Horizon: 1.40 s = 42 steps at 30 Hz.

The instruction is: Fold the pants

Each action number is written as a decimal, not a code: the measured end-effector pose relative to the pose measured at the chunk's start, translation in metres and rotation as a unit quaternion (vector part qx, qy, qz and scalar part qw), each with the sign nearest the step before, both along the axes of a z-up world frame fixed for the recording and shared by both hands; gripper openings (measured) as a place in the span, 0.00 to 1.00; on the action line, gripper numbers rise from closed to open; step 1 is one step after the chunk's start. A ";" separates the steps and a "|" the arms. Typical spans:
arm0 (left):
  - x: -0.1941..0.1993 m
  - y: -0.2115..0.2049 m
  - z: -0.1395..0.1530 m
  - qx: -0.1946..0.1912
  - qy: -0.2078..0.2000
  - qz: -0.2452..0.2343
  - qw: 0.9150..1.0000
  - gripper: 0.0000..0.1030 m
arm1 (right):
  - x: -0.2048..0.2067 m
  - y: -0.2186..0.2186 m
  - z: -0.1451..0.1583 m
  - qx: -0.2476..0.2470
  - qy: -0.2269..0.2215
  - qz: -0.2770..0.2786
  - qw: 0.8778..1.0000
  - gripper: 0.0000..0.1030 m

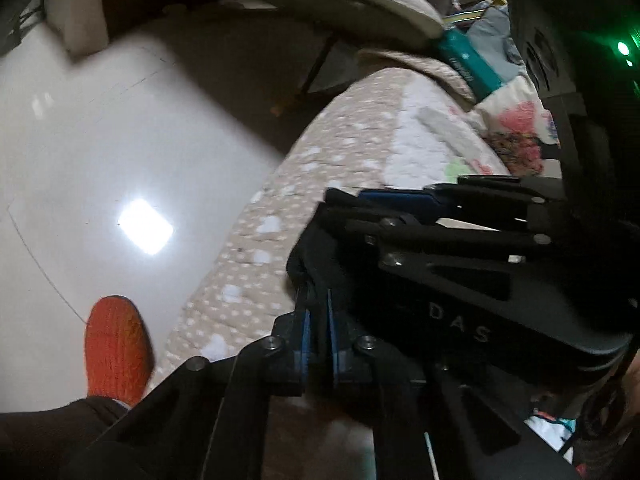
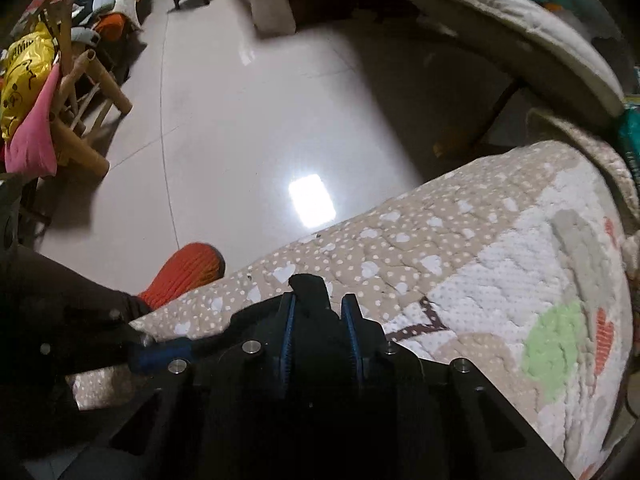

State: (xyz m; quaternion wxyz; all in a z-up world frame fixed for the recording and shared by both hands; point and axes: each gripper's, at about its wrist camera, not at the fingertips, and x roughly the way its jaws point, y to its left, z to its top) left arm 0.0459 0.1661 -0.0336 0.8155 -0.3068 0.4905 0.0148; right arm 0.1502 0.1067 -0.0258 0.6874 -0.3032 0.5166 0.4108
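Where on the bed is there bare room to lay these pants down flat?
The dotted quilt is bare from the floor-side edge to its green patch. The far end is crowded: a teal box and floral fabric. Near the orange slipper, both grippers and the black pants take the room.

Pants (image 2: 308, 288) are lying at the quilt's (image 2: 460, 248) near edge, a slipper (image 2: 180, 276) resting on the floor (image 2: 240, 128) to their left, chair (image 2: 80, 92) standing beyond.
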 end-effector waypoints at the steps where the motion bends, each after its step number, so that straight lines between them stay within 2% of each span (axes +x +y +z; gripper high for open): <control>1: -0.001 -0.001 0.002 -0.009 -0.002 0.000 1.000 0.07 | -0.001 -0.003 0.006 0.008 -0.005 -0.005 1.000 0.23; 4: -0.003 -0.001 0.007 -0.048 -0.009 0.001 0.999 0.07 | -0.005 -0.016 0.025 0.030 -0.016 -0.021 0.999 0.23; 9: 0.001 -0.023 0.030 -0.068 -0.039 -0.025 0.997 0.07 | -0.009 -0.050 0.052 0.071 -0.028 -0.057 0.995 0.23; 13: 0.007 -0.055 0.048 -0.069 -0.062 -0.060 0.994 0.07 | -0.009 -0.101 0.075 0.111 -0.033 -0.107 0.987 0.23; 17: 0.019 -0.109 0.052 -0.091 -0.059 -0.101 0.989 0.07 | -0.010 -0.166 0.085 0.133 -0.036 -0.164 0.977 0.23; 20: 0.023 -0.166 0.052 -0.072 -0.054 -0.153 0.984 0.07 | -0.012 -0.224 0.081 0.142 -0.034 -0.215 0.966 0.23; 24: 0.026 -0.224 0.043 -0.067 -0.038 -0.206 0.975 0.07 | -0.019 -0.304 0.062 0.157 -0.021 -0.291 0.943 0.23; 26: 0.021 -0.245 0.041 -0.063 -0.029 -0.233 0.970 0.08 | -0.022 -0.341 0.048 0.156 -0.003 -0.326 0.932 0.31; 27: 0.018 -0.250 0.041 -0.065 -0.029 -0.244 0.967 0.13 | -0.023 -0.364 0.040 0.139 -0.010 -0.354 0.925 0.32; 29: 0.008 -0.256 0.045 -0.066 -0.032 -0.265 0.961 0.25 | -0.026 -0.397 0.031 0.122 -0.023 -0.394 0.911 0.51; 30: 0.003 -0.255 0.048 -0.064 -0.035 -0.271 0.960 0.29 | -0.027 -0.405 0.030 0.118 -0.025 -0.409 0.905 0.53; 32: -0.005 -0.243 0.049 -0.059 -0.037 -0.269 0.961 0.30 | -0.026 -0.425 0.031 0.097 -0.042 -0.449 0.887 0.52; 33: -0.006 -0.234 0.049 -0.059 -0.036 -0.262 0.963 0.30 | -0.025 -0.432 0.037 0.106 -0.050 -0.462 0.879 0.52; 35: -0.006 -0.209 0.045 -0.064 -0.030 -0.230 0.971 0.30 | -0.028 -0.431 0.052 0.122 -0.076 -0.471 0.870 0.52; 38: 0.001 -0.173 0.031 -0.071 -0.006 -0.170 0.983 0.30 | -0.035 -0.408 0.073 0.156 -0.103 -0.441 0.878 0.52; 40: 0.005 -0.159 0.023 -0.071 0.002 -0.148 0.986 0.30 | -0.039 -0.387 0.080 0.196 -0.083 -0.415 0.885 0.52; 42: 0.010 -0.157 0.017 -0.068 0.003 -0.144 0.987 0.30 | -0.041 -0.369 0.079 0.211 -0.063 -0.400 0.890 0.52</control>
